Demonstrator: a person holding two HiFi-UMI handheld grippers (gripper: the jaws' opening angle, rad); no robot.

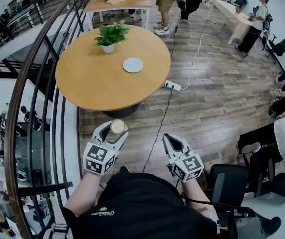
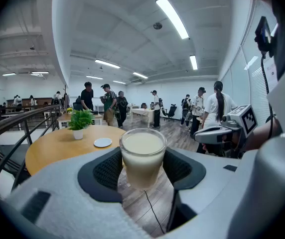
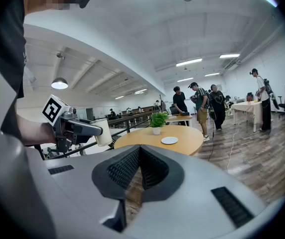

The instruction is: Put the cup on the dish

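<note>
The cup [image 2: 142, 156] is grasped between the pads of the left gripper [image 1: 113, 131] and is carried upright in the air, short of the near edge of the round table [image 1: 90, 86] and above the wooden floor. The step in hand is therefore judged to be the carry toward the dish [image 1: 133, 64]. The dish lies on the table a little right of its middle, well apart from the cup, and the potted plant [image 1: 111, 35] stands beyond it near the far edge. The cup is filled almost to the brim with a pale, creamy liquid, so it is best held level and moved smoothly. The grip should be loosened only once the base is set flat on the dish's centre. The dish is bare, and the white pot holds a leafy green plant. The right gripper [image 3: 139, 156] is clenched on nothing and is held low beside the left.
</note>
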